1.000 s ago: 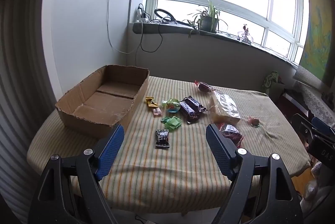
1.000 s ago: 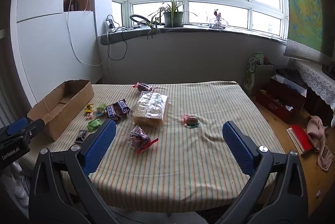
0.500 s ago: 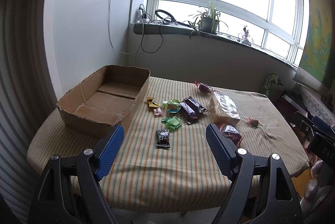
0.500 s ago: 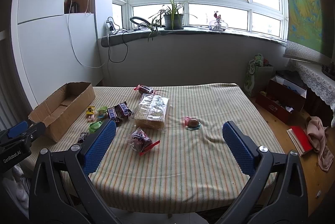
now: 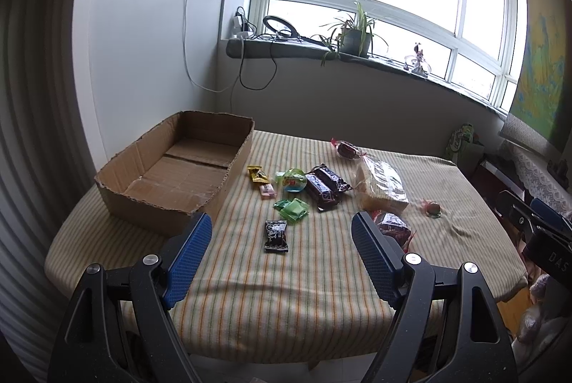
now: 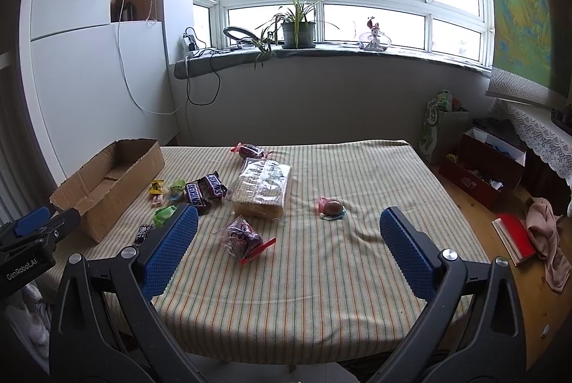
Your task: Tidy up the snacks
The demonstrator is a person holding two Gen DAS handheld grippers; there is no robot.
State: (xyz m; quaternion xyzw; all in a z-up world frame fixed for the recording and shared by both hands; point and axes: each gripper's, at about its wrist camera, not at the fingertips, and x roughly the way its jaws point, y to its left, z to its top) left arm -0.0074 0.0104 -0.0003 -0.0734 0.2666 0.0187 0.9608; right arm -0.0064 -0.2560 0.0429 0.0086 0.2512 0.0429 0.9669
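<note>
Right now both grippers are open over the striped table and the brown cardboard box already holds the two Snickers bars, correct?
Not quite. The brown cardboard box is empty in the left wrist view; the two Snickers bars lie on the striped table beside it. Left gripper and right gripper are open.

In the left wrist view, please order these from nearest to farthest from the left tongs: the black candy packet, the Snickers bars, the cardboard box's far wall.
1. Black candy packet, just ahead of the left tongs.
2. Snickers bars, farther, slightly right.
3. Cardboard box, far wall, at the left.
</note>
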